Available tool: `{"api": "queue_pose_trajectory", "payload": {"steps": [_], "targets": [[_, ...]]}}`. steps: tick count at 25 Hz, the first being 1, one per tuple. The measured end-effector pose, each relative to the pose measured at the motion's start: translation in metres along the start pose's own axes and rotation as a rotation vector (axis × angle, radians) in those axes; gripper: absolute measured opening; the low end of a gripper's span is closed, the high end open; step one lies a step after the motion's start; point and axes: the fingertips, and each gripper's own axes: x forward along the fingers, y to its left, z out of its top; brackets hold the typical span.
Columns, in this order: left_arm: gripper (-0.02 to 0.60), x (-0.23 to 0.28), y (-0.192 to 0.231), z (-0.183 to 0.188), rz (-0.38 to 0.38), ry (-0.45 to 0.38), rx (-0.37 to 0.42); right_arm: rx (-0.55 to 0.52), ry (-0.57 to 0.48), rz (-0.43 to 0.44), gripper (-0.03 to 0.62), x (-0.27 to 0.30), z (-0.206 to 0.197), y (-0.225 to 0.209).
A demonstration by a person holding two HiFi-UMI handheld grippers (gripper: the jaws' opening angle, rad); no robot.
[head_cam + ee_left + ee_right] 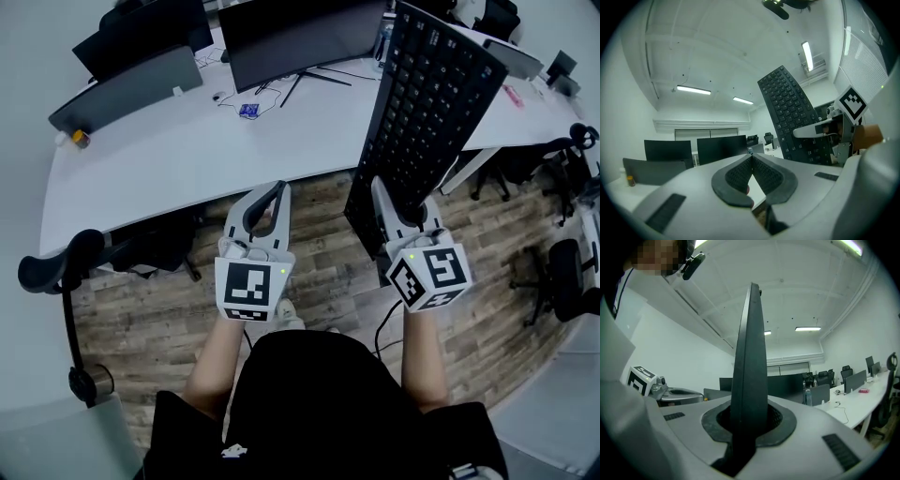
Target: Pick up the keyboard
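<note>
The black keyboard (422, 112) is lifted off the desk and stands tilted on its short end, keys facing left. My right gripper (405, 208) is shut on its lower edge. In the right gripper view the keyboard (750, 357) rises edge-on from between the pads. The left gripper view shows the keyboard (790, 117) at the right, key side visible, with the right gripper (820, 129) clamped on it. My left gripper (270, 199) hangs beside it over the desk's front edge, shut with nothing in it; its pads (752, 176) meet at the tips.
The long white desk (187, 155) carries two dark monitors (291, 33), a small blue object (248, 111) and thin cables. An office chair (66, 272) stands at the left and more chairs (562, 272) at the right on the wooden floor.
</note>
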Motion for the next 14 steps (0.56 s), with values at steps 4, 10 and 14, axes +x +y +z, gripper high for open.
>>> {"api": "queue_pose_trajectory", "payload": {"steps": [4, 10, 14], "targets": [[0.009, -0.017, -0.014, 0.004, 0.01, -0.002, 0.02, 0.002, -0.005, 0.006, 0.067, -0.019, -0.001, 0.002], [0.009, -0.033, -0.027, 0.008, 0.034, -0.002, 0.038, -0.007, -0.009, 0.029, 0.067, -0.038, 0.001, 0.005], [0.009, -0.041, -0.04, 0.014, 0.043, -0.007, 0.042, -0.015, -0.006, 0.038, 0.067, -0.053, 0.001, 0.005]]}}
